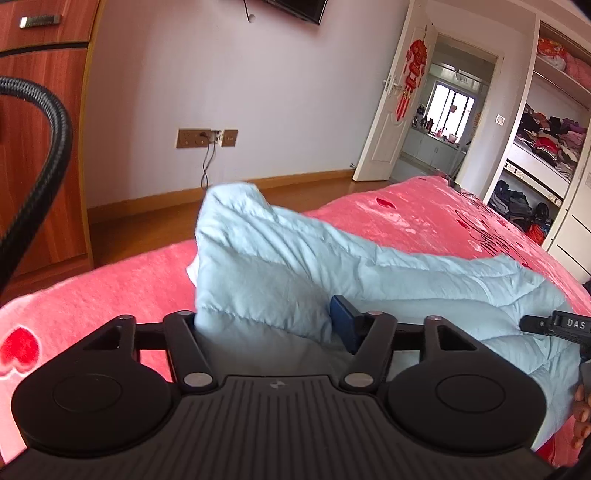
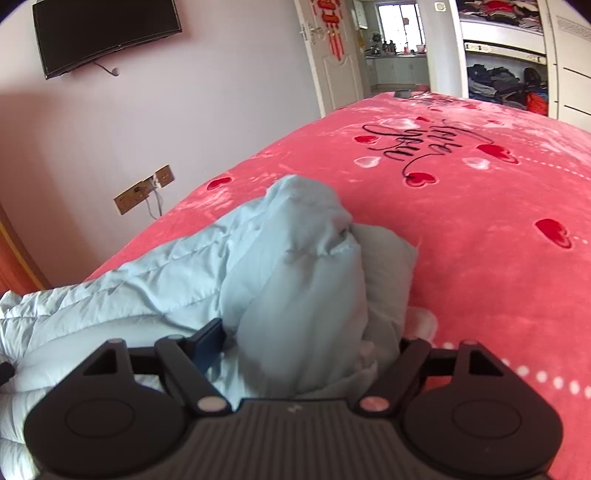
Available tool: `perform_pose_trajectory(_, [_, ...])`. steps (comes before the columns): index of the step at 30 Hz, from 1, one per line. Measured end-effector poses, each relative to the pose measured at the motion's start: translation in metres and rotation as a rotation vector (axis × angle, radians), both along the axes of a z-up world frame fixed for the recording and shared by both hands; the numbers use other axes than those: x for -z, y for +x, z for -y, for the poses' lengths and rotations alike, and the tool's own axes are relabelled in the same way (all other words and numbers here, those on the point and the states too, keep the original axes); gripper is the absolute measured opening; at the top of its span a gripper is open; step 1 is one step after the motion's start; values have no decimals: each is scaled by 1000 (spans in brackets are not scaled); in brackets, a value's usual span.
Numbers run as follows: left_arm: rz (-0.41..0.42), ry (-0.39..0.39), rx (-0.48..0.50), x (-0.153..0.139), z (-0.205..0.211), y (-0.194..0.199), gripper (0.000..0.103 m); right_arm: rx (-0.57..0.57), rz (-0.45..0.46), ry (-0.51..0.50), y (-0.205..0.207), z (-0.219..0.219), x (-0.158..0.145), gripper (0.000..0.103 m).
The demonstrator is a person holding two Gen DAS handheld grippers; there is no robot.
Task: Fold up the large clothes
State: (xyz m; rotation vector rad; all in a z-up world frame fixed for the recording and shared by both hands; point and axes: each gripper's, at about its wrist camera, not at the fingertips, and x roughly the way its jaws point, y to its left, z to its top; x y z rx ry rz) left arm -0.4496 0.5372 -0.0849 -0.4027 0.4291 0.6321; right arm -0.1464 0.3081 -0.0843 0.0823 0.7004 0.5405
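Note:
A light blue quilted padded garment (image 1: 295,258) lies bunched on the pink bed cover (image 1: 92,291). My left gripper (image 1: 271,325) is shut on a thick fold of the garment, which fills the space between its fingers and rises in front of the camera; one blue finger pad (image 1: 345,325) shows. In the right wrist view my right gripper (image 2: 306,343) is shut on another bunched fold of the same garment (image 2: 295,280), with one blue pad (image 2: 208,345) visible. The right gripper's tip (image 1: 554,325) also shows at the right edge of the left wrist view.
The pink bed cover (image 2: 480,221) with red hearts and script stretches far ahead. A wooden cabinet (image 1: 40,129) stands at left, a black hose (image 1: 44,155) hangs near it. A wall TV (image 2: 103,33), an open door (image 1: 391,110) and wardrobe shelves (image 1: 546,147) lie beyond.

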Motion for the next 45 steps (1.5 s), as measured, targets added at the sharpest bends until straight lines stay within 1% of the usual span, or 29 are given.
perform_pose_trajectory(2, [-4, 36, -12, -5, 4, -3, 90, 29, 23, -3, -2, 7, -4, 91])
perform_pose_trajectory(3, [-5, 57, -16, -9, 6, -6, 92, 43, 33, -4, -4, 10, -7, 97])
perform_pose_trajectory(4, [-5, 82, -19, -13, 9, -7, 95, 57, 42, -2, -4, 15, -10, 101])
perform_pose_trajectory(5, [-2, 102, -23, -17, 9, -6, 98, 65, 55, 1, -6, 19, -14, 101])
perform_pose_trajectory(6, [1, 117, -24, -21, 12, -9, 99, 75, 70, 1, -9, 24, -17, 101])
perform_pose_trajectory(10, [11, 141, -19, -36, 26, -10, 103, 114, 97, 5, -25, 43, -30, 101])
perform_pose_trajectory(16, [19, 96, 22, -62, 60, -8, 103, 143, 103, -15, -69, 69, -45, 101])
perform_pose_trajectory(23, [22, 120, 71, -84, 120, -13, 103, 157, 89, -52, -130, 109, -57, 101])
perform_pose_trajectory(28, [25, 135, 130, -97, 166, -37, 103, 190, 97, -65, -171, 144, -67, 101])
perform_pose_trajectory(32, [30, 133, 163, -104, 190, -56, 103, 221, 112, -61, -202, 169, -80, 101])
perform_pose_trajectory(39, [22, 152, 230, -121, 228, -87, 103, 247, 180, -47, -258, 207, -107, 101])
perform_pose_trajectory(45, [17, 206, 300, -131, 266, -112, 103, 269, 245, -34, -300, 232, -126, 101])
